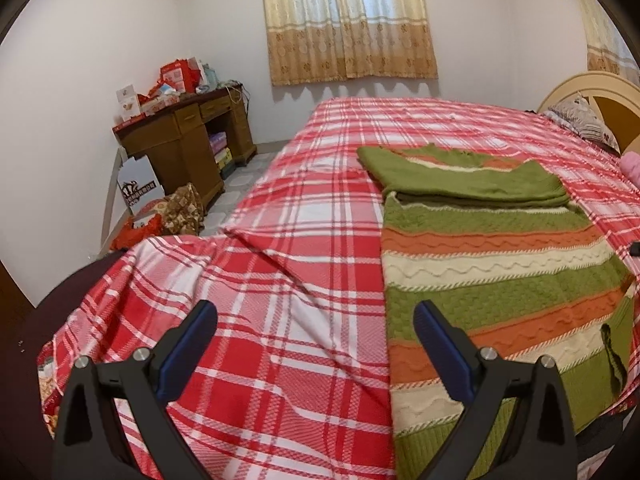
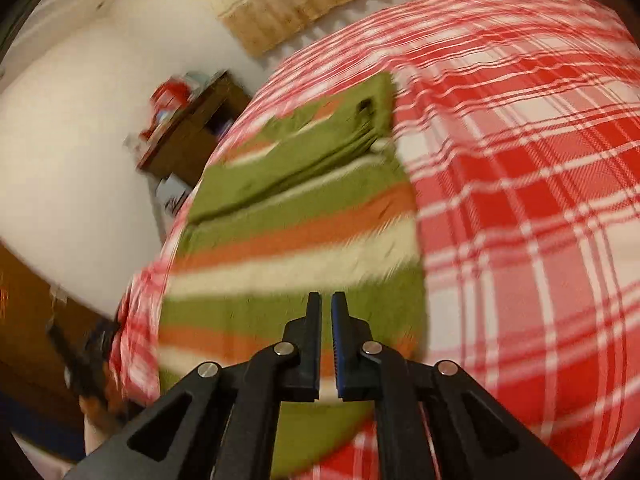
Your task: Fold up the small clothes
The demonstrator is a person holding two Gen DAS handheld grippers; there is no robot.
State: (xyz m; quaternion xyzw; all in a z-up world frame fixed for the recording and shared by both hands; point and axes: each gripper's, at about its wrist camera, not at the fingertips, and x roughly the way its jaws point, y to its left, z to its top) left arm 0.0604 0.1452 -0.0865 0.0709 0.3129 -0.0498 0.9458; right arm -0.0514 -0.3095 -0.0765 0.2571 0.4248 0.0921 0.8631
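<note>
**Striped knit sweater part-folded on bed; both hand-held grippers empty**

Striped knitted sweater (image 1: pixel 492 264) in green, orange and cream bands lies flat on the red-and-white plaid bed cover (image 1: pixel 280 280), near the foot of the bed. Its far end is doubled back over the body, forming a thick green fold across the garment.

Left hand-held gripper (image 1: pixel 316 316): jaws stand wide apart above the plaid cover, just beside the sweater's edge. Nothing between the blue pads (image 1: pixel 436 340).

Right hand-held gripper (image 2: pixel 326 304): jaws drawn nearly together, a narrow slit remaining, positioned above the sweater's near bands. No cloth is seen pinched between them. This view is motion-blurred; contact with the knit cannot be confirmed.

Surroundings: brown wooden desk (image 1: pixel 188 140) with red boxes on its tabletop stands by the wall; beige patterned curtain (image 1: pixel 348 20) hangs behind the bed.
</note>
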